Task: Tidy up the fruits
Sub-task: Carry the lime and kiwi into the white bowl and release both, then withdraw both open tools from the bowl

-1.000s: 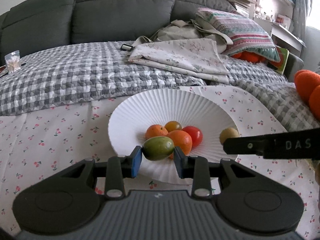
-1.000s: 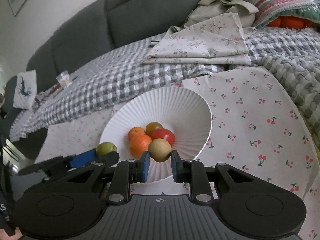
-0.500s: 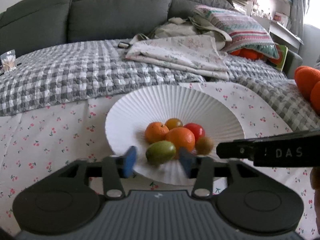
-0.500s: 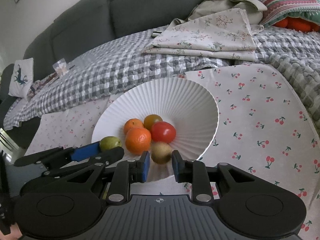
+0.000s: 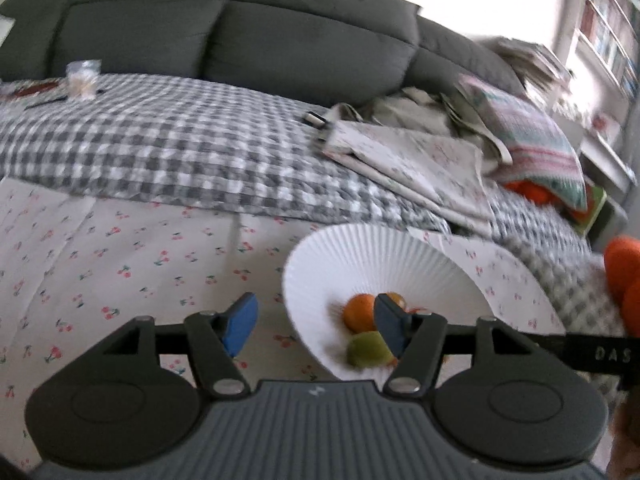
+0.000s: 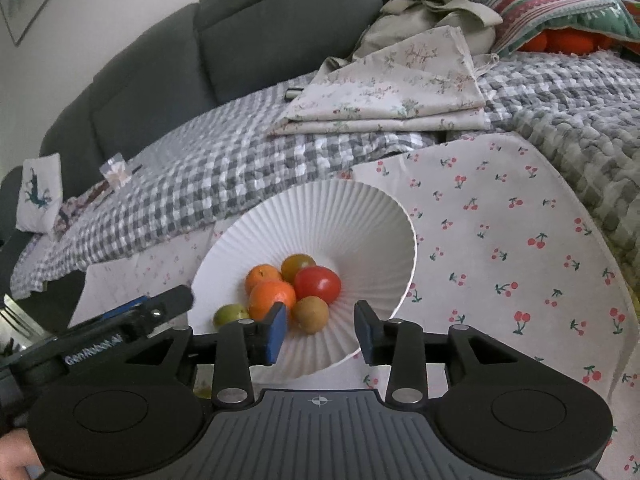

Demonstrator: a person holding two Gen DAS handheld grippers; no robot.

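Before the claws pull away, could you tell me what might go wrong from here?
1. The green fruit lies on the bowl's sloping wall by the near rim; it may roll out.
2. The open left claw has one finger over the bowl; swinging away, it could knock the fruit.
3. The open right claw straddles the rim beside the brown fruit; it could tip the bowl.

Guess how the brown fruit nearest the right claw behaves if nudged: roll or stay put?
Likely rolls: the brown fruit looks round and smooth. It probably won't go far, since it sits low in the sloped white bowl against the red fruit and the orange. A sideways push may just shift the pile.
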